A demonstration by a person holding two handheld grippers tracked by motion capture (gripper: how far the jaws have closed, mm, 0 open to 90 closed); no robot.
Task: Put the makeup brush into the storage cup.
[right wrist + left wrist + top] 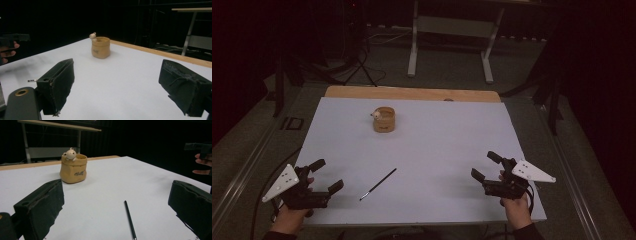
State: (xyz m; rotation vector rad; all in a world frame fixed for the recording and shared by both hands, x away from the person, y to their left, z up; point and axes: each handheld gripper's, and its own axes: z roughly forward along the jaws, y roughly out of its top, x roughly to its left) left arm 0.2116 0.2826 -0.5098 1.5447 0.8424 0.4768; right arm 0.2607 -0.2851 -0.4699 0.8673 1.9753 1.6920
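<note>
**Both grippers wide and empty, pen lying loose**

While the left gripper and right gripper hover at the white worktop's near corners, jaws wide and empty, the thin black pen lies flat between them near the front edge. Its long axis runs diagonally, near-left to far-right. It could roll or skid if pinched off-centre. Farther back stands the tan ceramic sack-shaped pot.

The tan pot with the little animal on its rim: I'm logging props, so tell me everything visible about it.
The tan sack-shaped ceramic-looking pot stands upright on the white table sheet, toward the far side, left of centre. Its open rim carries a small pale animal figure peeking over the edge; dark script marks its side. Nothing else touches it; both grippers and the thin black pen lie well nearer the person.
</note>
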